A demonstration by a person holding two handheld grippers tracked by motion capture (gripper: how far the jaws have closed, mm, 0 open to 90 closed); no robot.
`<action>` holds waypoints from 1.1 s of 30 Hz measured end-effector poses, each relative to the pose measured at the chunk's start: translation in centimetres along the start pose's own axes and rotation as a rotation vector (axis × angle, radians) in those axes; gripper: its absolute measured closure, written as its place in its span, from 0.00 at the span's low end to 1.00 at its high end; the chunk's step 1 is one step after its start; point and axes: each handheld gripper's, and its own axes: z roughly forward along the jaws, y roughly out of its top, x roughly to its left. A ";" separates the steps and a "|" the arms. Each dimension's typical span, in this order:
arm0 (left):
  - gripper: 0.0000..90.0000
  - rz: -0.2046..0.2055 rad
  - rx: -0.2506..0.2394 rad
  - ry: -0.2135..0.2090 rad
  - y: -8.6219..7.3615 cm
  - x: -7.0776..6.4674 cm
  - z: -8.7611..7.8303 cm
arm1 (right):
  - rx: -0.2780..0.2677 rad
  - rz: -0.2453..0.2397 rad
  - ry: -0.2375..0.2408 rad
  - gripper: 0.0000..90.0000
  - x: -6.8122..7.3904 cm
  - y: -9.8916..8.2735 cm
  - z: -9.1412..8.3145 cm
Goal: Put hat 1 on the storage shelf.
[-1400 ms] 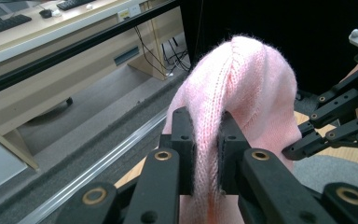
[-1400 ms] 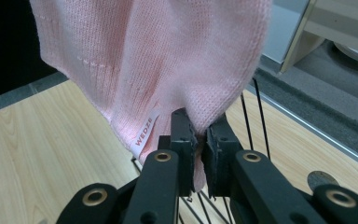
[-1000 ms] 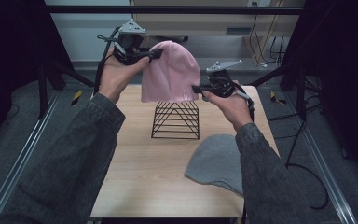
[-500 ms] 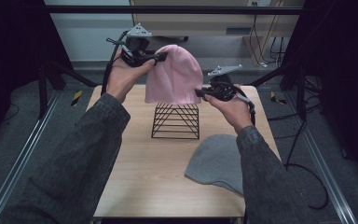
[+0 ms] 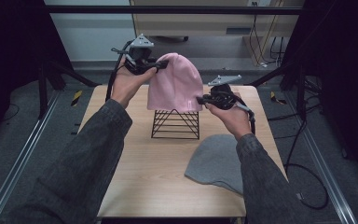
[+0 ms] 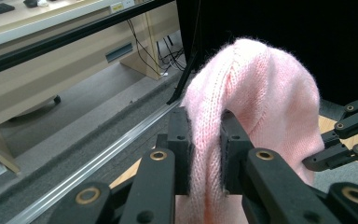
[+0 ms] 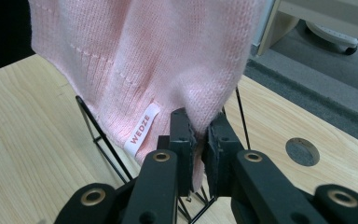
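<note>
High view: we hold pink beanie [image 5: 176,84] above black wire rack [image 5: 175,124], hem just at rack top; left tongs [image 5: 154,68] clenched on beanie crown, up and left of rack; right tongs [image 5: 204,99] clenched on hem, just right of rack top; grey beanie [image 5: 216,161] flat on desk [image 5: 135,172], near rack's right front.

Left gripper view: left tongs [image 6: 206,154] pinch fold of pink knit [image 6: 261,93].

Right gripper view: right tongs [image 7: 199,144] grip hem edge beside white label [image 7: 142,125]; rack wires [image 7: 98,135] below beanie.
</note>
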 end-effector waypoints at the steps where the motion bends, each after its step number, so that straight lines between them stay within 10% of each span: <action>1: 0.86 -0.005 -0.002 -0.003 -0.3 0.0 0.0 | 0.001 -0.004 0.001 0.92 0.0 -0.1 0.0; 33: 0.85 0.044 -0.037 -0.003 -1.8 -1.7 -0.6 | -0.005 -0.064 0.002 0.92 2.0 -2.2 0.9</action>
